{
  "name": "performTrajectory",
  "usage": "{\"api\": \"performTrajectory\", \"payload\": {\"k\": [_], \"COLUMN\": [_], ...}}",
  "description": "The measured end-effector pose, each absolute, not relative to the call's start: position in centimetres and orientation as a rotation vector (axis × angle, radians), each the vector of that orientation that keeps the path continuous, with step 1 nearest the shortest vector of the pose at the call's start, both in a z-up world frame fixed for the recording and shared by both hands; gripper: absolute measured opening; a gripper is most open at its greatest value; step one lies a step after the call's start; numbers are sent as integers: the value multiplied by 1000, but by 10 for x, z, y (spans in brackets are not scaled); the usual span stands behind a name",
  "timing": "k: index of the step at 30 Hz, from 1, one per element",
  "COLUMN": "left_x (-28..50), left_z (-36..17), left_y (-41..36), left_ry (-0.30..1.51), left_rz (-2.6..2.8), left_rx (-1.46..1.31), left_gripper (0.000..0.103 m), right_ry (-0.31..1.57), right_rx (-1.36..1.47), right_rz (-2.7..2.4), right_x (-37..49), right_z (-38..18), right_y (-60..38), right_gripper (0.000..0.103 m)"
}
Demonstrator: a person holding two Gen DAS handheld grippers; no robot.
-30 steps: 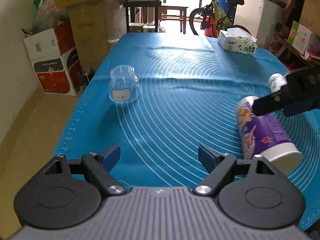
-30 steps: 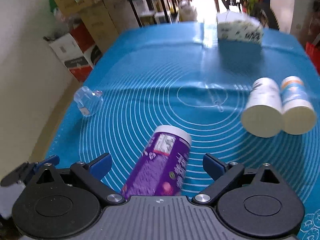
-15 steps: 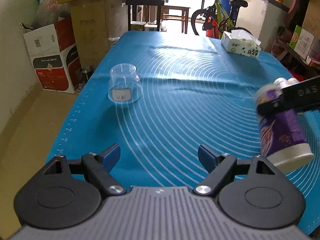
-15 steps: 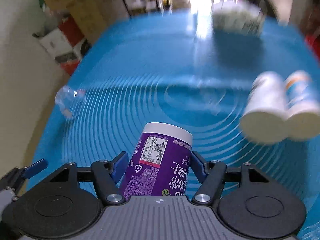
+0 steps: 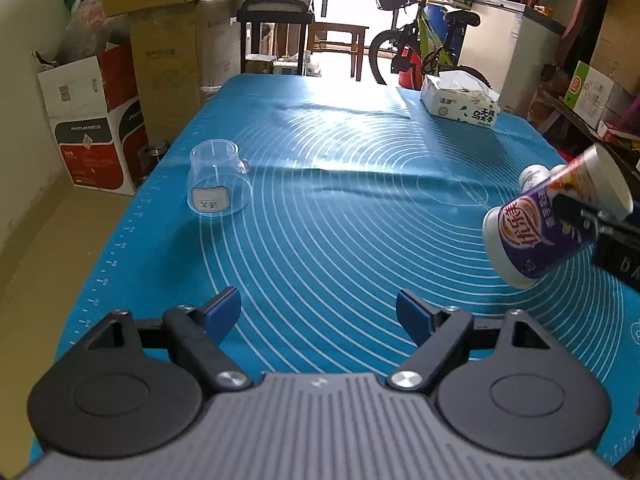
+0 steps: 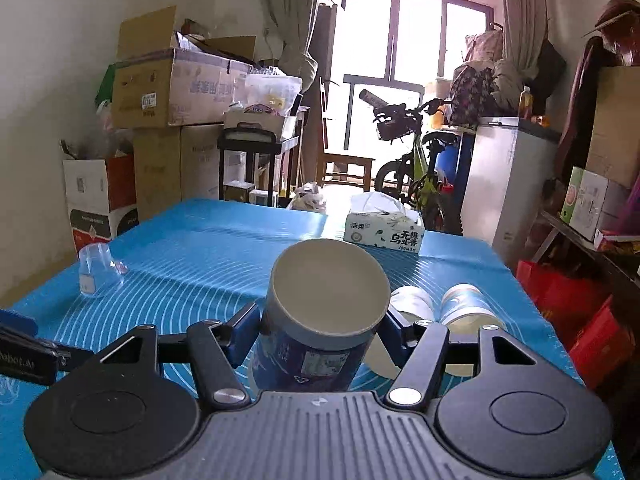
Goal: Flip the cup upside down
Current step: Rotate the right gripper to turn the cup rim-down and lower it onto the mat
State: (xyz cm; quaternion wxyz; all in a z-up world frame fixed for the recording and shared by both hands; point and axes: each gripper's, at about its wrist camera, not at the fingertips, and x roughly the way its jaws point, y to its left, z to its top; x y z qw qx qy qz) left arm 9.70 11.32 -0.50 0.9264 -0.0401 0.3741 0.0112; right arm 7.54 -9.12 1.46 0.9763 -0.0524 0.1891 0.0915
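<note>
A purple paper cup [image 6: 320, 320] is clamped between the blue pads of my right gripper [image 6: 318, 326], lifted off the blue mat and tilted, one round end facing the camera. In the left wrist view the same cup [image 5: 540, 232] hangs at the right, tipped with its white end down-left over the mat [image 5: 340, 220]. My left gripper [image 5: 318, 312] is open and empty, low over the mat's near edge.
A clear glass cup [image 5: 218, 180] stands upside down at the left of the mat. Two more paper cups [image 6: 440, 308] lie on their sides at the right. A tissue box [image 5: 460, 102] sits at the far right. Cardboard boxes and a bicycle surround the table.
My right gripper closed on the purple cup that lay on the mat, lifted it and rotated it, so the view swung up from the mat to the room. The left gripper stayed put.
</note>
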Motion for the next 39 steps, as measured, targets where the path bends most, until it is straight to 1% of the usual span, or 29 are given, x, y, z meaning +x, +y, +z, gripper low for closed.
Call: {"api": "performTrajectory", "payload": {"k": [6,12,16,25,26,27,29,31,33,35,39], "left_x": [96,97,97,95,95,95,95,93,90,85,70], "left_z": [-4,-6,-7,-8,-8,-8,-8,-7,-5,-2,5], "left_y": [113,111,109,107,107,107,106,105,103,102,95], "left_ry": [764,773,775,777,777,778,779,775,766,750,705], "left_rz": [30,28,27,24,24,23,19,14,11,6,-13], "left_rx": [-90,-90,-89,-82,-83,-84,-84,-83,-82,-82,-85], "left_gripper": [85,85,85,85,85,85,85,85,85,85,85], "right_ry": [374,509,576,546,548,550,560,556,537,524,508], "right_rx": [-165,-216,-241,-222,-214,-207,-199,-195,-183,-156,-113], "right_rz": [207,227,230,213,209,205,203,206,203,204,216], "right_x": [70,73,79,78,78,78,78,76,69,62,37], "right_z": [34,36,23,14,14,13,12,11,14,17,21], "right_y": [-85,-80,-74,-74,-74,-75,-77,-80,-84,-90,-102], "right_gripper": [61,61,61,61,63,68,69,75,87,93,97]}}
